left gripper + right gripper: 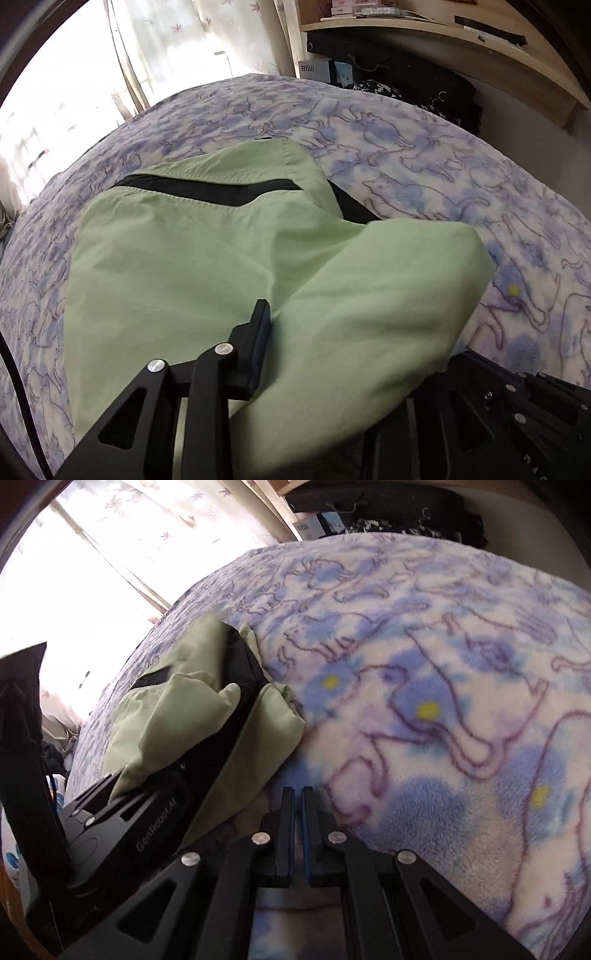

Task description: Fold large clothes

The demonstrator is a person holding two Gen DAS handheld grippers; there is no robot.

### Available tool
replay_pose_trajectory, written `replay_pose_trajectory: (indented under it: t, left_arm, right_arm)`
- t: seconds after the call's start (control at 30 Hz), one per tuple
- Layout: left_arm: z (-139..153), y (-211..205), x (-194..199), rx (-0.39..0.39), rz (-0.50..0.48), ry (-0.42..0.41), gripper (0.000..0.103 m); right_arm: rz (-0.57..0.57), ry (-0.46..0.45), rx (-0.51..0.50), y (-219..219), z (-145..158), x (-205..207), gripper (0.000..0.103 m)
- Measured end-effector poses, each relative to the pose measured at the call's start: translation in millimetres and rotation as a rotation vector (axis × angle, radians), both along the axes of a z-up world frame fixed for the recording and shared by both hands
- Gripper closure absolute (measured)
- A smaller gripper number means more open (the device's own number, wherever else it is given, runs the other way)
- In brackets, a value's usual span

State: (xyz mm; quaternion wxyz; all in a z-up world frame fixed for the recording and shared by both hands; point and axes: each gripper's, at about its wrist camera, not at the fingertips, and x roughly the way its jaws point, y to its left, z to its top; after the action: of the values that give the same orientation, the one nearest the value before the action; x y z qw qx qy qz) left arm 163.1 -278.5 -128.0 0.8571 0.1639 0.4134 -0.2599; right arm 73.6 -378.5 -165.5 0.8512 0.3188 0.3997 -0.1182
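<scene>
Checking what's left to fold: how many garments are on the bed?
1. A light green garment with black trim lies on the cat-print blanket, part of it draped over the left gripper. Others could be out of view.

Under me is the bed (424, 155), covered edge to edge by a fleecy blanket (443, 738) in white and blue with purple cat outlines and small yellow dots. Lying directly on it is the pale green garment (177, 258), with black trim along one seam and a black lining showing. It sits toward the near edge of the bed, on the side closer to the window. One fold is bunched up and lifted off the blanket rather than flat. The far half of the bed carries only the blanket.
</scene>
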Motion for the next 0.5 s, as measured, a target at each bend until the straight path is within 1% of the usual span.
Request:
replay_pose_trajectory:
  t: [0.07, 0.1, 0.13, 0.17, 0.23, 0.33, 0.4, 0.5]
  left_arm:
    - [11.4, 14.3, -4.7, -0.051, -0.012, 0.029, 0.035]
    - [20.2, 20.9, -8.8, -0.078, -0.011, 0.027, 0.03]
    - [29.9, 26.7, -9.4, -0.101, -0.012, 0.022, 0.023]
    - [39.8, 35.5, -13.7, -0.125, -0.012, 0.017, 0.021]
    - [58.4, 45.9, -15.3, -0.151, -0.001, 0.017, 0.021]
    - [79.6, 82.0, -19.5, -0.204, 0.064, -0.005, 0.021]
    - [85.9, 107.5, -19.9, -0.224, 0.119, -0.006, 0.021]
    - [83.2, 143.1, -11.3, -0.222, 0.202, -0.002, 0.02]
  right_arm:
    - [0.008, -0.007, -0.005, 2.6, 2.3, -0.7, 0.099]
    - [0.01, -0.01, -0.008, 3.4, 3.8, -1.1, 0.099]
    - [0.011, -0.018, -0.011, 4.5, 4.7, -2.4, 0.096]
    - [0.012, -0.025, -0.01, 6.1, 6.3, -3.7, 0.089]
    - [0.002, -0.045, 0.004, 4.5, 8.1, -2.6, 0.081]
    - [-0.005, -0.073, 0.013, 5.3, 18.1, -2.6, 0.079]
    - [0.002, -0.096, -0.007, 9.6, 32.5, -2.8, 0.079]
    - [-0.006, -0.136, -0.024, 14.0, 58.7, 2.3, 0.079]
